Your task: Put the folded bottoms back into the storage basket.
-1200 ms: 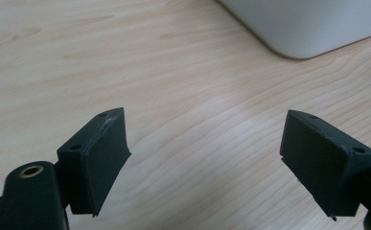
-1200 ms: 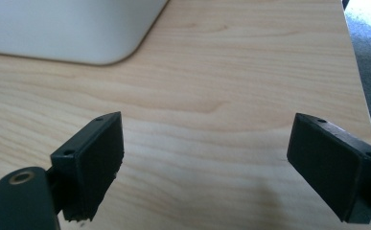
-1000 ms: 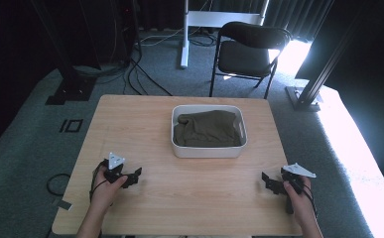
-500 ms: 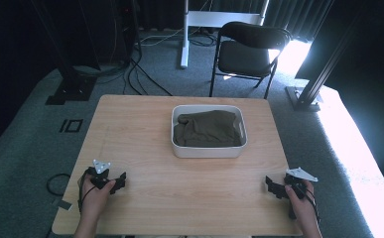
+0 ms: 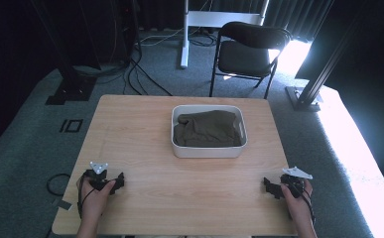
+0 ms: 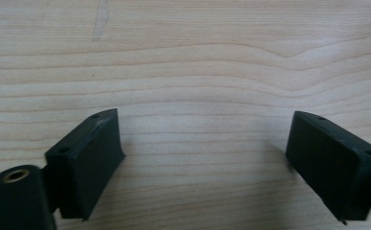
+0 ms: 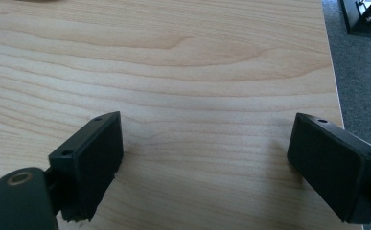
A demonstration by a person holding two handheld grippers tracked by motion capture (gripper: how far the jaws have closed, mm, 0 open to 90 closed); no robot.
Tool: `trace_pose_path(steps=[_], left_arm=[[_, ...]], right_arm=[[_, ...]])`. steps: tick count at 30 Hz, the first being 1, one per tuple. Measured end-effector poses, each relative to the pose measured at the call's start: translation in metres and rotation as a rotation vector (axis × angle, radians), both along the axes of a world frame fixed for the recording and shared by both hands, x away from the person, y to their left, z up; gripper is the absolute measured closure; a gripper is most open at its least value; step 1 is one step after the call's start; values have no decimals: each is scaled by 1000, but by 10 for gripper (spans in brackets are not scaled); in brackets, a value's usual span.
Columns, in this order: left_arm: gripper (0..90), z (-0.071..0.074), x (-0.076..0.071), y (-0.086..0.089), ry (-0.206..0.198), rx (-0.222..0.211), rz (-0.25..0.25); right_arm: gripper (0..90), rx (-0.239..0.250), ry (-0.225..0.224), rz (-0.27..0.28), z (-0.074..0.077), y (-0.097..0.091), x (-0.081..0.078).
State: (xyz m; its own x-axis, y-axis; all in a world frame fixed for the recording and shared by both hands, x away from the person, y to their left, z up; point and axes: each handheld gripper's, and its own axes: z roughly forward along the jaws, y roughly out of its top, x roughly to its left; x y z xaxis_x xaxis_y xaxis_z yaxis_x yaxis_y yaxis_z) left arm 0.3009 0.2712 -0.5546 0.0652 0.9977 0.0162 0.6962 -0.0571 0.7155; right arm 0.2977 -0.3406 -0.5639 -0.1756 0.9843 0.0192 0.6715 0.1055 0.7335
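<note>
While both grippers rest near the pale wooden table's (image 5: 145, 129) front corners, left gripper (image 5: 119, 180) just widened, right gripper (image 5: 269, 184) gaping, both empty, bare grain separates them from the white rectangular plastic tub (image 5: 209, 150) holding crumpled olive cloth (image 5: 208, 129).

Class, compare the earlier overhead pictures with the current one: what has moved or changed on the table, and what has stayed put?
The left gripper drew back toward the table's near left corner, its jaws just opening a little further, nothing between them. The right gripper kept its place, open and empty. The white tub and the dark cloth in it did not move.
</note>
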Motion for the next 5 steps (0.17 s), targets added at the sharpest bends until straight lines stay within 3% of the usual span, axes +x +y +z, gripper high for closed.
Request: trace_pose_path(steps=[5], left_arm=[[98,0,1,0,4,0,-9]], right_arm=[[118,1,0,-2,0,0,0]])
